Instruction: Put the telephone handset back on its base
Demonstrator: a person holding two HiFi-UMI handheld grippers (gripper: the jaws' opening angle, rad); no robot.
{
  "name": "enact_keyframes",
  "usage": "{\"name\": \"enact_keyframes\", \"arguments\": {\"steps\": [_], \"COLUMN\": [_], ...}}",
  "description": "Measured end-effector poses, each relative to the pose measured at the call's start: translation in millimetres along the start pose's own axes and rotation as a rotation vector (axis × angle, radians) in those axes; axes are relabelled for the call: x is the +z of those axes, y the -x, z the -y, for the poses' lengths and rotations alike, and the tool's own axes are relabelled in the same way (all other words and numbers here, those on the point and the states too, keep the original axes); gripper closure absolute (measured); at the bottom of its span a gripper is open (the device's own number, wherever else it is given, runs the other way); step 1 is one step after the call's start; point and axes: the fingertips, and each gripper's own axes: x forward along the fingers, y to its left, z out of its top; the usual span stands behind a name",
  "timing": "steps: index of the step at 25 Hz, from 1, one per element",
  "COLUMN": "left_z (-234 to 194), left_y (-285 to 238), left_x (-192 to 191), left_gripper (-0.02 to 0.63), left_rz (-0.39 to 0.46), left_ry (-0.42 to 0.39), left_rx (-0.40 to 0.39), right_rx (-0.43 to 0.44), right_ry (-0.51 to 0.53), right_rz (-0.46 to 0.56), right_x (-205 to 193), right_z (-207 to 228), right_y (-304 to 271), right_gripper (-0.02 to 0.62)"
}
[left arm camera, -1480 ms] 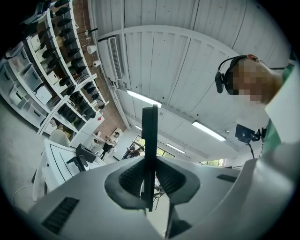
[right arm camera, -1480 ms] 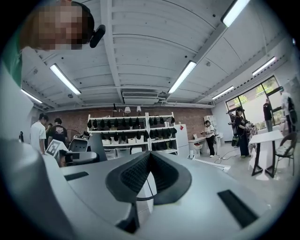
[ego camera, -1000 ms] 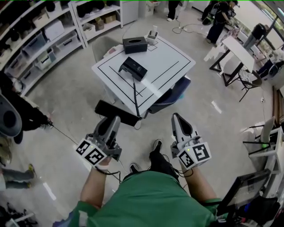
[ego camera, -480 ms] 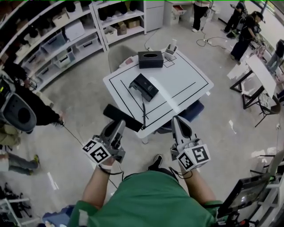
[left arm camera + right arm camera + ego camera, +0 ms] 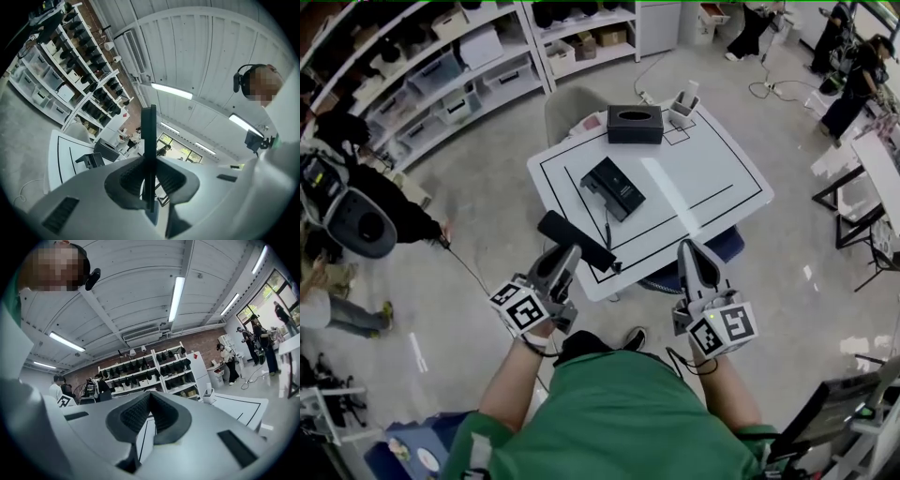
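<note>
Presently, a black tissue box (image 5: 635,123) and a small white holder (image 5: 682,108), contents unclear, are standing on the table (image 5: 712,178) beyond the base (image 5: 614,187). Since the earlier frame, both grippers are drawing nearer the base. The left gripper (image 5: 567,255) is clamping the handset (image 5: 576,241), holding it just short of the base; the right gripper (image 5: 691,253) is staying closed and empty.

Green shirt (image 5: 609,417), grey left tongs (image 5: 571,251), right tongs (image 5: 690,247)
</note>
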Motion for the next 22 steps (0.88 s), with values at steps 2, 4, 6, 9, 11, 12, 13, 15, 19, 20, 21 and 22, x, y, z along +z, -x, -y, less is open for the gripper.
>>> {"name": "enact_keyframes", "arguments": {"steps": [2, 4, 6, 9, 11, 12, 13, 15, 19, 20, 21, 22], "left_z": [-7, -16, -29, -57, -77, -87, -97, -117, -155, -165, -176, -188], "left_y": [-11, -21, -33, -49, -60, -67, -75, -87, -109, -115, -120, -125], "left_x": [-4, -7, -10, -17, -22, -22, -22, -22, -25, -28, -32, -37], "left_gripper": [0.525, 0.525, 0.525, 0.525, 0.525, 0.525, 0.525, 0.525, 0.525, 0.525, 0.525, 0.525], "left_rz": [-0.013, -0.024, -0.034, -0.054, -0.07, -0.079, -0.092, -0.121, -0.157, -0.165, -0.174, -0.182], "left_ry": [0.01, 0.027, 0.046, 0.087, 0.115, 0.124, 0.126, 0.128, 0.154, 0.163, 0.175, 0.196], "left_rx": [0.011, 0.015, 0.016, 0.019, 0.016, 0.013, 0.008, -0.001, -0.021, -0.026, -0.031, -0.033], "right_rx": [-0.004, -0.014, -0.029, -0.069, -0.106, -0.124, -0.141, -0.174, -0.247, -0.266, -0.284, -0.301], "right_ry": [-0.011, -0.023, -0.026, -0.023, -0.023, -0.024, -0.025, -0.02, -0.013, -0.011, -0.007, -0.003], "right_rz": [-0.006, -0.012, -0.016, -0.021, -0.022, -0.021, -0.02, -0.022, -0.033, -0.038, -0.043, -0.048], "right_x": [-1, -4, -5, -7, -10, -11, -12, -14, -15, -17, -20, -23], "right_z": [9, 16, 22, 29, 35, 37, 38, 35, 28, 26, 23, 21], "right_y": [-4, -8, -13, -20, -27, -32, -38, -50, -73, -79, -84, -89], "right_gripper": [0.574, 0.574, 0.574, 0.574, 0.574, 0.574, 0.574, 0.574, 0.574, 0.574, 0.574, 0.574]}}
